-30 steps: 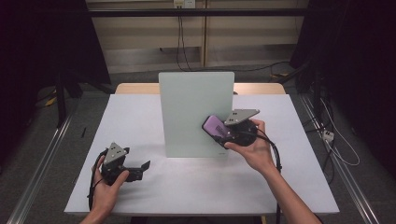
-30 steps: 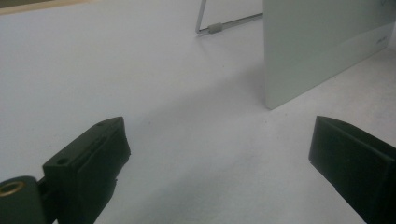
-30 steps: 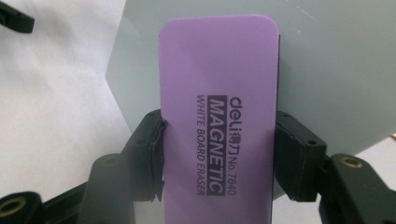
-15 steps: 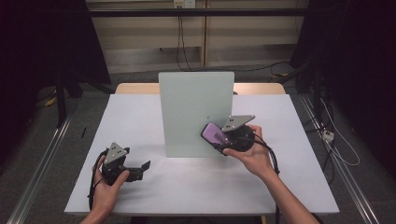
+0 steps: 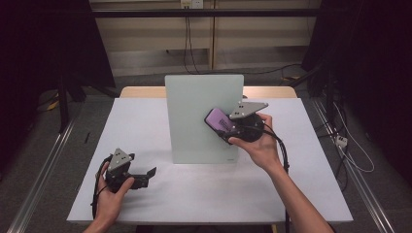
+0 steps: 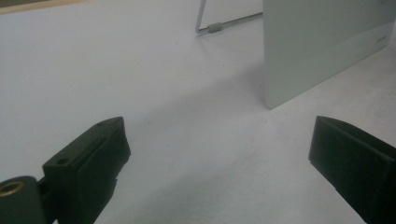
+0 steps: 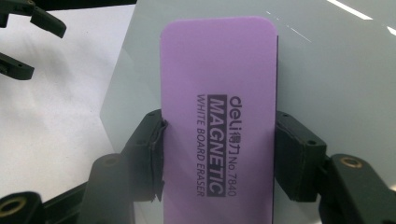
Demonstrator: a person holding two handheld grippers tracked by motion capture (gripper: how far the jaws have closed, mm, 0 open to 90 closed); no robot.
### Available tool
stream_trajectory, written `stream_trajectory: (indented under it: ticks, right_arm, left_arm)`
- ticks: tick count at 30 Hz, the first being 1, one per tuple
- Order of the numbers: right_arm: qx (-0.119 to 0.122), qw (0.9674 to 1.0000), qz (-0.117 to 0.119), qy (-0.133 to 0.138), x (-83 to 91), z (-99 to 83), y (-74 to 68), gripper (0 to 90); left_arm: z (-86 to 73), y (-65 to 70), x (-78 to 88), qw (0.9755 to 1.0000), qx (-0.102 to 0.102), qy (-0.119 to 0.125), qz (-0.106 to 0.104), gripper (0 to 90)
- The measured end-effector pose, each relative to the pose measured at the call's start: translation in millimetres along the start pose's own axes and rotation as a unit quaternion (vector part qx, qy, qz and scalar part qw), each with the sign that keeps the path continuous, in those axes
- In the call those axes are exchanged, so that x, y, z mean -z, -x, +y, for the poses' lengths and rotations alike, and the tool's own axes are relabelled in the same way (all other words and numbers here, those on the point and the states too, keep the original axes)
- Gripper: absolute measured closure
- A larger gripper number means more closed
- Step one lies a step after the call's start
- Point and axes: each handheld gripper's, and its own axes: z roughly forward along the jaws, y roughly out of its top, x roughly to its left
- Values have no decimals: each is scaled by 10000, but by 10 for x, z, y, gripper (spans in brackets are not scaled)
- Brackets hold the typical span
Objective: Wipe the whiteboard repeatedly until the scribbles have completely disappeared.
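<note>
- While the purple eraser is clamped across its width by the right gripper, its long axis is aimed up the upright whiteboard, against whose face it is held.
- The left gripper is rested open and empty, well apart.

Your purple magnetic whiteboard eraser sat clamped by its long edges, printed face up, held against the upright pale glass board standing on the table.

The purple eraser reads "deli No.7840 MAGNETIC WHITE BOARD ERASER".
</note>
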Motion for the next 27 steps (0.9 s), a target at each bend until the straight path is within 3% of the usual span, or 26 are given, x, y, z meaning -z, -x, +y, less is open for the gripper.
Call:
stream_trajectory:
  ticks: [16, 27]
  right_arm:
    - [120, 9990, 366, -218, -274, -207, -243, 419]
    - [199, 9973, 588, -389, -414, -245, -345, 418]
  left_arm:
    - [-3, 12, -9, 10000, 15, 8, -6, 46]
    - [-3, 10, -11, 10000, 6, 5, -10, 46]
